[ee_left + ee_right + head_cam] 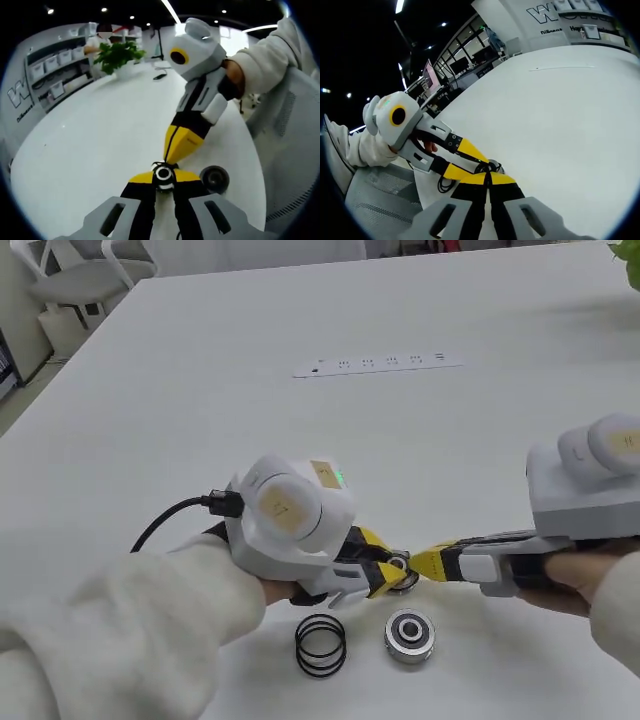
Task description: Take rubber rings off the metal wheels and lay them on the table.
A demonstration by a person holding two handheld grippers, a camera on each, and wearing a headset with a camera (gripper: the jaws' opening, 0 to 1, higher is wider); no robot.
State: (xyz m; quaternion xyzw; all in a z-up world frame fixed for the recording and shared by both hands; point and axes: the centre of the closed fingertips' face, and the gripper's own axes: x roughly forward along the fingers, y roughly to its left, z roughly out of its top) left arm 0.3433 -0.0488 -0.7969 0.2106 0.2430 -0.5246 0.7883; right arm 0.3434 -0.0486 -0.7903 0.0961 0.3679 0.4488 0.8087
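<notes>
Currently we hold one metal wheel (401,572) low over the table (300,440), close to its near edge, with the left gripper (383,577) clamped around the wheel's sides. The right gripper (428,563) meets it tip to tip, jaws all but closed. It appears to pinch a thin black rubber ring (160,164) at the wheel's rim, where the left gripper view shows a dark strand lifted. Count: two wheels, the one held and a second wheel (409,633) lying flat nearer the near edge. Beside that, not touching, sits a small pile of loose rings (320,644), three or so; the strands overlap too much for a firm count. Handling, as we judge it: rings are light, soft and stretchy, likely to snap back or slip, so we nip the outer edge and peel outward. Wheels are stiff, smooth and apt to roll, so we grip them across the faces.
</notes>
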